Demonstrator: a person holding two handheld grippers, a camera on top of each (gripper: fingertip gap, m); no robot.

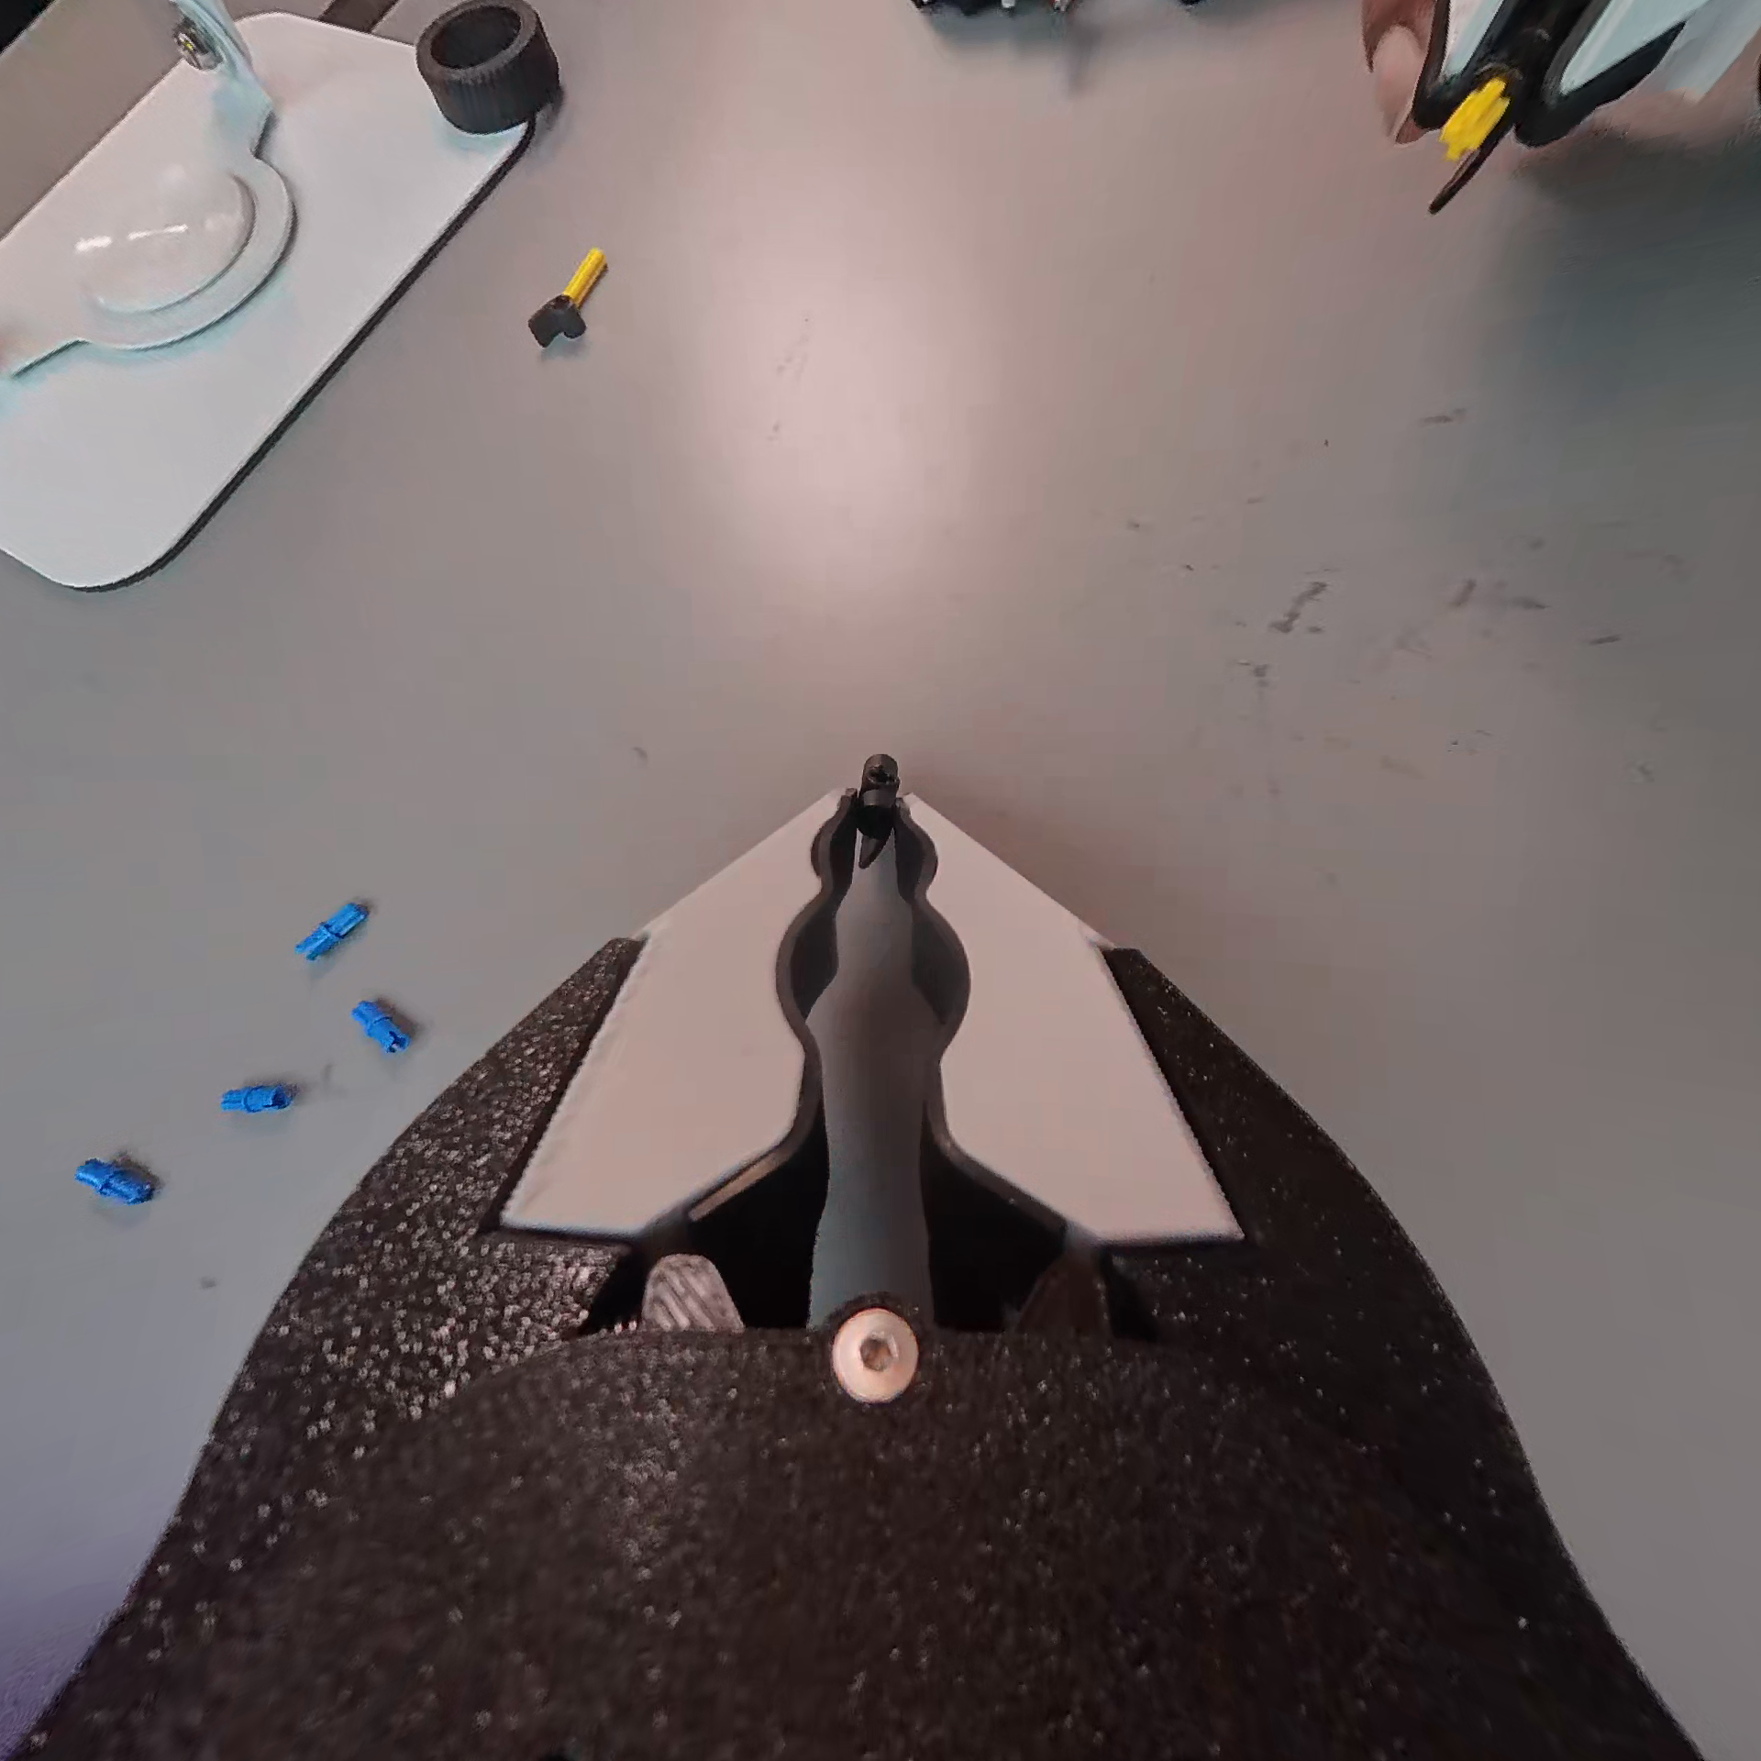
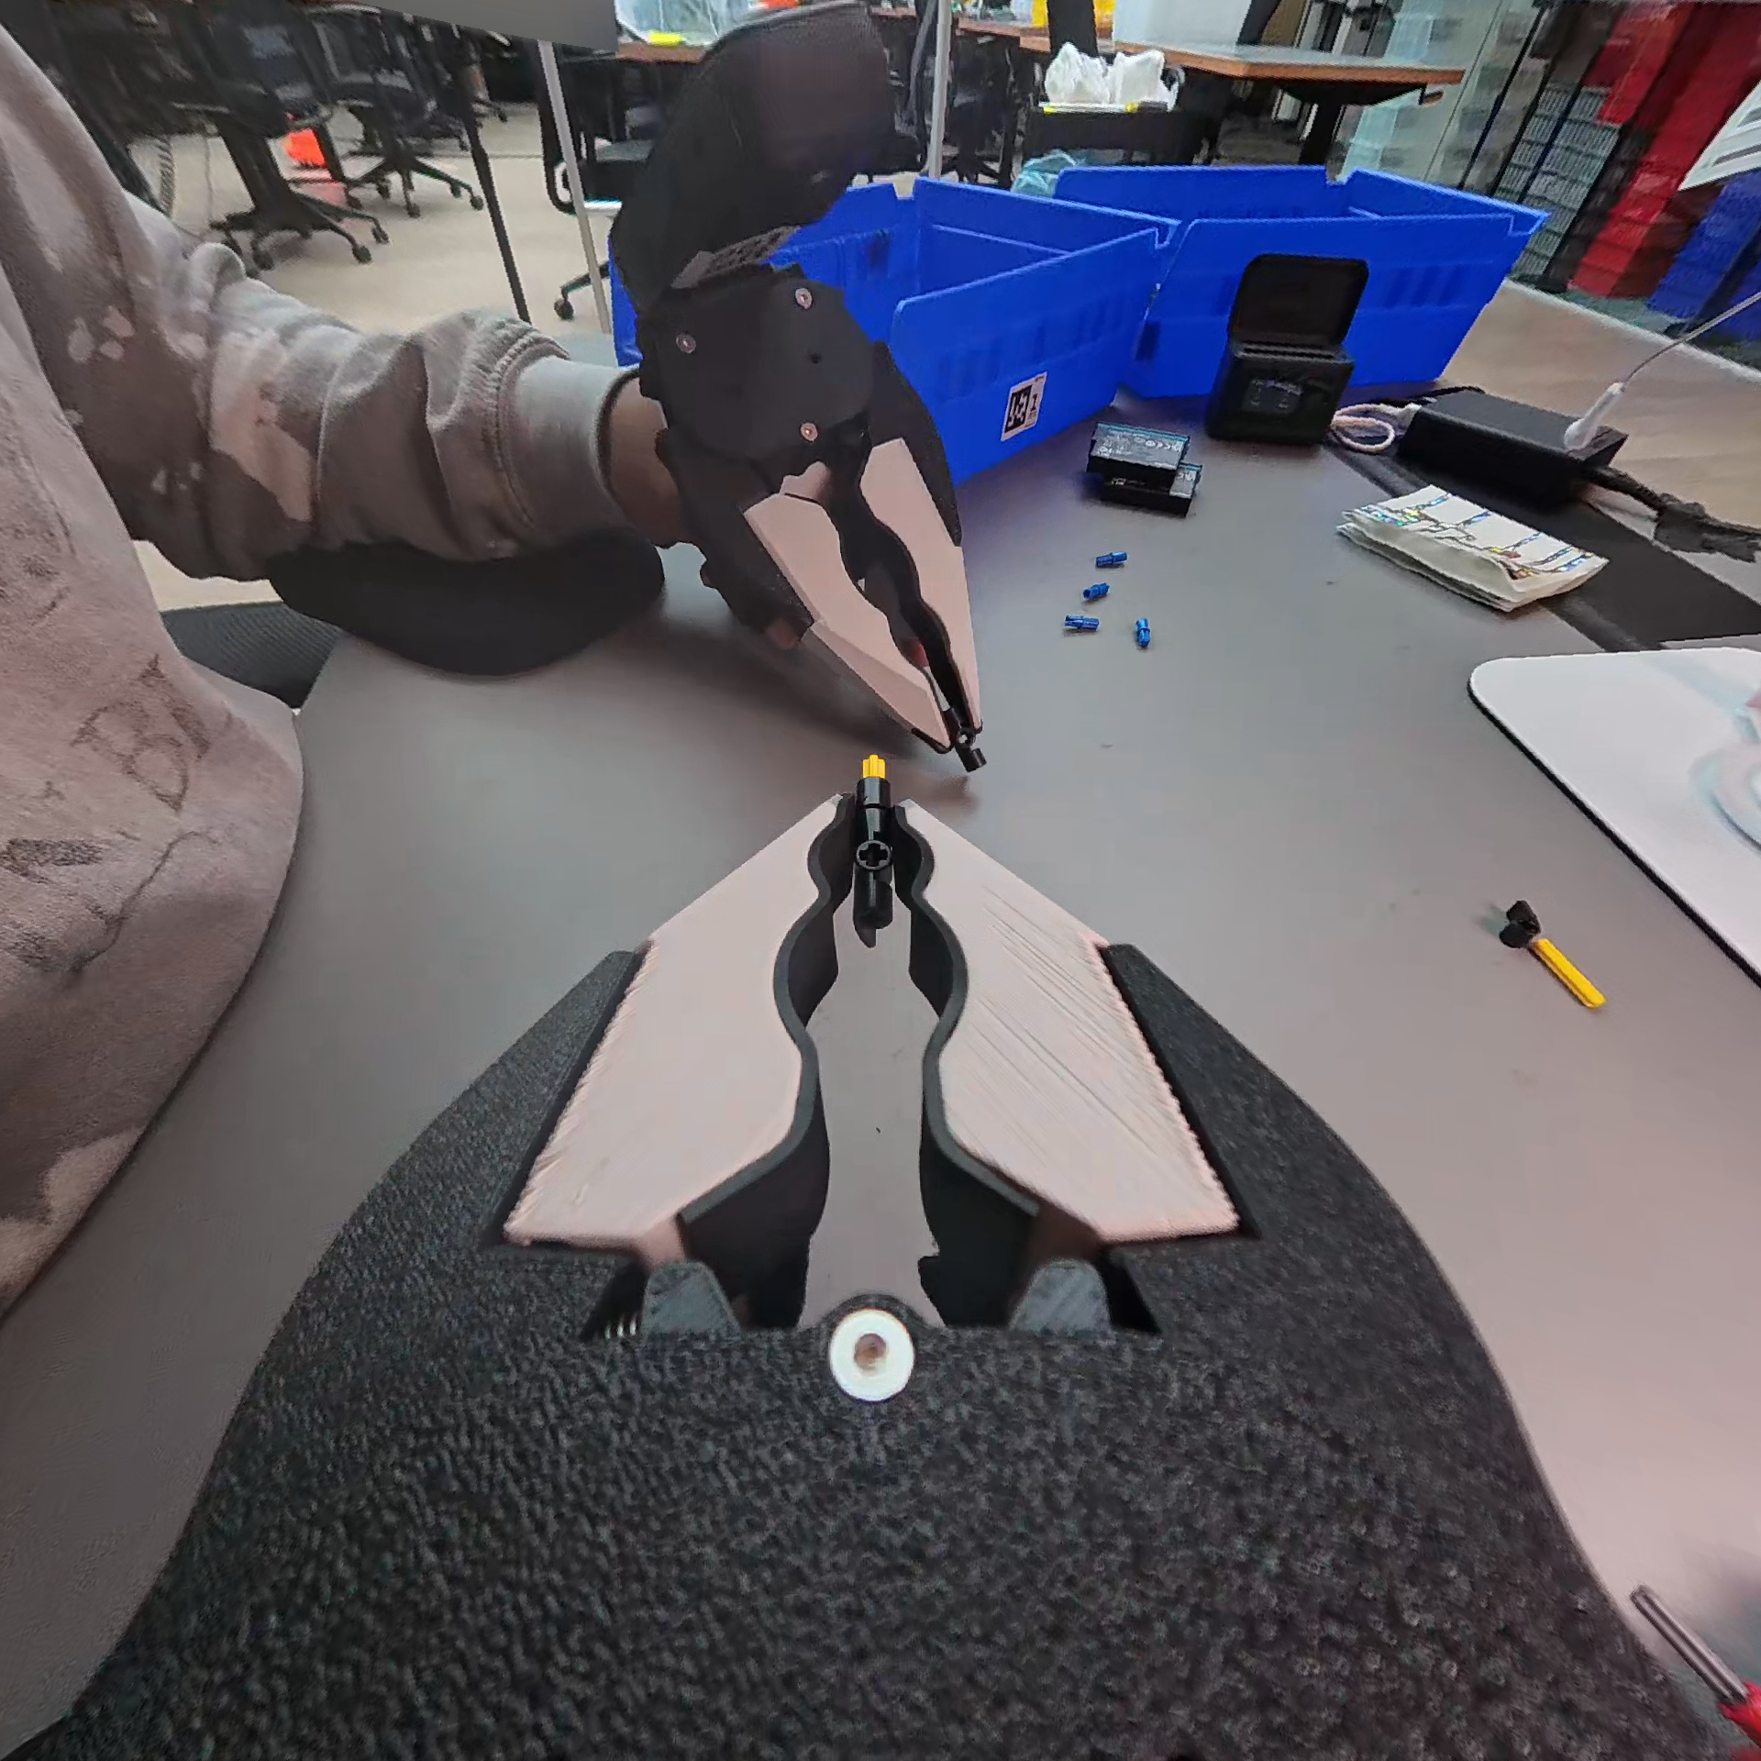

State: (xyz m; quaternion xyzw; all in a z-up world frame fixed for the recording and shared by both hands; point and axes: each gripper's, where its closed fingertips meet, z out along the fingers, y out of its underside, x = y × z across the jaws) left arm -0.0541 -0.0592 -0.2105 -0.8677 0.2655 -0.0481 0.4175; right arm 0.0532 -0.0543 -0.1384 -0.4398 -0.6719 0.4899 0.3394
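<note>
Left hand-held gripper (image 1: 877,805) pinching a small black pin (image 1: 878,774), right hand-held gripper (image 2: 872,810) clamping a black connector with yellow axle (image 2: 872,839), above the bench (image 1: 1048,476).

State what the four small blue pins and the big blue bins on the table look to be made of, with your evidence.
Blue pins: likely hard moulded plastic; even saturated colour, crisp ridges, slight sheen. Blue bins: probably stiff moulded plastic; uniform colour, ribbed walls, soft gloss. Neither can be confirmed by look alone.

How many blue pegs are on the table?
4, loose in a cluster on the grey table, left of the left gripper: blue pegs at and. None looks hidden.
</note>
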